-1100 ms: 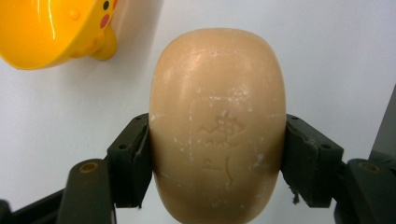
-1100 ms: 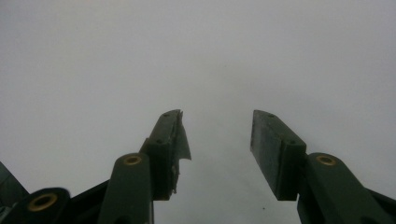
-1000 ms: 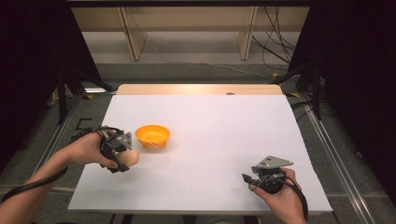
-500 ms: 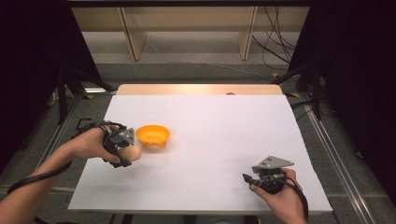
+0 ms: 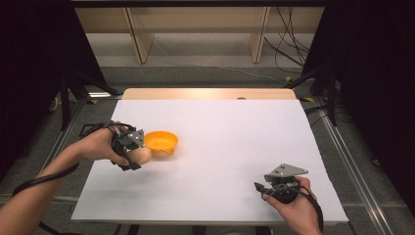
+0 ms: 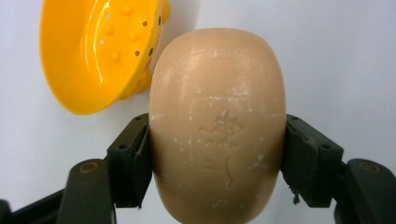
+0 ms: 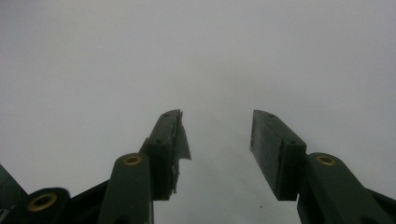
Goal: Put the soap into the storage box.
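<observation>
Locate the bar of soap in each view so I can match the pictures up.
High view: the bar of soap sits left of centre, clamped in the left gripper, just left of the orange soap dish.
Left gripper view: the soap is at centre, between the two black jaws.
Right gripper view: open jaws over the white table.
Shared landmark: the orange soap dish, upper left in the left gripper view.

The left gripper (image 5: 138,155) is clamped, both pads (image 6: 135,161) pressing flat on what sits between them, one at each side. The left hand (image 5: 100,145) wraps the body from behind, forearm stretched in from the lower left. The right gripper (image 5: 261,188) stands parted (nothing between its fingers (image 7: 169,149)), held low in the right hand (image 5: 293,205).
</observation>
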The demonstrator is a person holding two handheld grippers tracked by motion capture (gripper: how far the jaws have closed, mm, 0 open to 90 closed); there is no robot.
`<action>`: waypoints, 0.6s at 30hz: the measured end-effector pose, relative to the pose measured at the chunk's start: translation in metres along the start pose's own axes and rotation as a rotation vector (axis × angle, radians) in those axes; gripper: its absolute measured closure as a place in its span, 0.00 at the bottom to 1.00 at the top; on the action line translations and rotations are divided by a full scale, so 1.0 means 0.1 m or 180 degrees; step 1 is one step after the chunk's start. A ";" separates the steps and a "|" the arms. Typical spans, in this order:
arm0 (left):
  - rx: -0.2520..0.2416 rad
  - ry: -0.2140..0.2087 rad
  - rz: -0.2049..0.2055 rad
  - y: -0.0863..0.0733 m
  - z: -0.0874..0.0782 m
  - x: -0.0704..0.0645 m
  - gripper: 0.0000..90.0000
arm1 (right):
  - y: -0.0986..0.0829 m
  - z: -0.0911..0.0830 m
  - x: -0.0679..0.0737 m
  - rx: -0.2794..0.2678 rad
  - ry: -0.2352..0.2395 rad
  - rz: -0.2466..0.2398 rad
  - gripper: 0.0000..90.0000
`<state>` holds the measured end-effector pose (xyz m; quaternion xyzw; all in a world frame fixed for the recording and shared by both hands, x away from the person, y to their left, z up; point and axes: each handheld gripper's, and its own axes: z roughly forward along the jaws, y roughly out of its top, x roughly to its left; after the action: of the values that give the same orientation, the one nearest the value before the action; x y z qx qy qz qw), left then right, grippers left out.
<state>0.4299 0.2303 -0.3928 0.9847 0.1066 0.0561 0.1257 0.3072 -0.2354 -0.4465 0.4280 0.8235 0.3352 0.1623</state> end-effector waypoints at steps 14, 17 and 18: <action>-0.0025 0.0009 0.0059 0.08 -0.02 0.07 0.36 | 0.00 0.00 0.00 -0.0033 -0.0007 0.0017 0.60; -0.0040 0.0007 0.0044 0.10 -0.03 0.07 0.36 | 0.00 0.00 0.01 -0.0030 -0.0014 0.0081 0.60; -0.0037 0.0007 0.0048 0.10 -0.03 0.08 0.36 | 0.00 0.00 0.01 -0.0030 -0.0010 0.0080 0.60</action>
<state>0.4388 0.2234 -0.3864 0.9847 0.0991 0.0588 0.1310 0.3065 -0.2345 -0.4464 0.4381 0.8162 0.3404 0.1614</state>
